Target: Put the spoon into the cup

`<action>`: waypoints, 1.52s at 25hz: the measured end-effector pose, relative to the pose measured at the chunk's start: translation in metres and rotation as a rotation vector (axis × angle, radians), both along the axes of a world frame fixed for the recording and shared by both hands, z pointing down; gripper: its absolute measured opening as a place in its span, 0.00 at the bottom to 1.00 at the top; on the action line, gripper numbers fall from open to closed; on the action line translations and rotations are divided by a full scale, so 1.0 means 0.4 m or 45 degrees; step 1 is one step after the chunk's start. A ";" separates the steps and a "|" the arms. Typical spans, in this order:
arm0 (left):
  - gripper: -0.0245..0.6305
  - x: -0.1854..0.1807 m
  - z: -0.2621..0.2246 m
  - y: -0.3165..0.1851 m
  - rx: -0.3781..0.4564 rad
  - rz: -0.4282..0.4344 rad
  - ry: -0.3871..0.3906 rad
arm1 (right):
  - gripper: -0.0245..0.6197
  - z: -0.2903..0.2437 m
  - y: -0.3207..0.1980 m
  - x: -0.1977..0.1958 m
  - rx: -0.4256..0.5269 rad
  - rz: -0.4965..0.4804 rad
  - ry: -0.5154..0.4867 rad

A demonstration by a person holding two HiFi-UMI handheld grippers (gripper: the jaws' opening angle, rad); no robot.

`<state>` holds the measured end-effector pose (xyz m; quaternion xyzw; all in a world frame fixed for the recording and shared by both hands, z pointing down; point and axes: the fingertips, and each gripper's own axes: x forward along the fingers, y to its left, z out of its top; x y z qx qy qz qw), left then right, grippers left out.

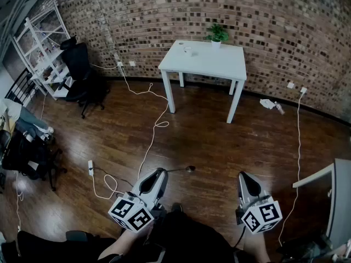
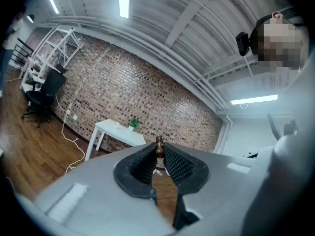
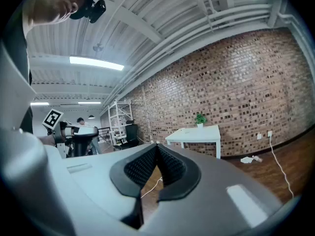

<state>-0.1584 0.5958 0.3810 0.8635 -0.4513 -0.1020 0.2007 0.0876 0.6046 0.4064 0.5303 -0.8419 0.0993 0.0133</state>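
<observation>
A spoon (image 1: 182, 170) sticks out level from my left gripper (image 1: 163, 172), which is shut on its handle; its bowl points toward the far table. In the left gripper view the spoon (image 2: 159, 146) shows end-on, pinched between the ribbed pads. A small cup (image 1: 187, 50) stands on the white table (image 1: 219, 64) by the brick wall, far ahead of both grippers. My right gripper (image 1: 243, 176) hangs at the lower right; in its own view the right gripper (image 3: 157, 146) is shut with nothing between the pads. The same table (image 3: 197, 134) is distant there too.
A potted plant (image 1: 217, 34) stands on the table's back edge. White cables (image 1: 153, 126) and a power strip (image 1: 90, 167) lie on the wooden floor between me and the table. An office chair (image 1: 82, 73) and shelving (image 1: 43, 48) stand at left; a grey tabletop (image 1: 332, 182) juts in at right.
</observation>
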 end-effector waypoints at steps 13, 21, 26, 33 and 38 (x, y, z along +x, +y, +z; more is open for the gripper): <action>0.09 -0.232 0.003 -0.251 0.000 0.062 0.051 | 0.05 -0.033 -0.212 -0.253 -0.015 0.015 0.067; 0.09 -0.226 0.018 -0.366 -0.044 0.058 0.051 | 0.05 -0.024 -0.330 -0.233 -0.058 0.039 0.057; 0.09 -0.174 -0.008 -0.469 -0.021 0.021 0.025 | 0.05 -0.025 -0.449 -0.197 -0.041 -0.014 0.006; 0.09 -0.045 -0.059 -0.559 0.037 -0.014 0.005 | 0.05 -0.060 -0.582 -0.088 0.016 -0.065 -0.019; 0.09 0.040 -0.060 -0.637 0.021 -0.039 -0.020 | 0.05 -0.042 -0.646 -0.012 -0.006 -0.104 -0.012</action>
